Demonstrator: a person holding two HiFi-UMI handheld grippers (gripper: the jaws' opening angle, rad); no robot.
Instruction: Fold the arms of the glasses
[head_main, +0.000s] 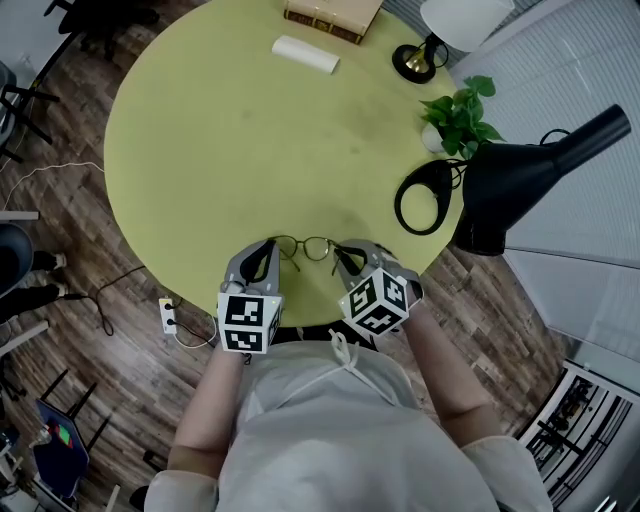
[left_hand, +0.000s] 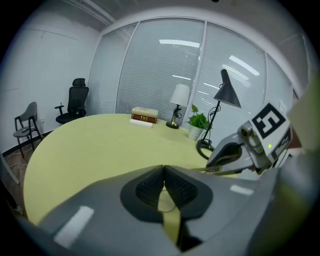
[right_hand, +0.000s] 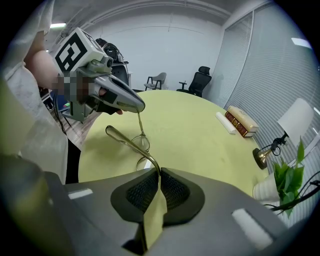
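Thin wire-rimmed glasses sit low over the near edge of the round yellow-green table, held between both grippers. My left gripper is shut on one thin arm of the glasses; in the left gripper view a fine wire shows between its closed pads. My right gripper is shut on the glasses at the other side. From its jaws the other arm runs out past the two lenses. The left gripper hangs just above them.
At the far side of the table lie a book and a white roll. To the right stand a small lamp, a potted plant and a black desk lamp with a ring base. Office chairs stand beyond.
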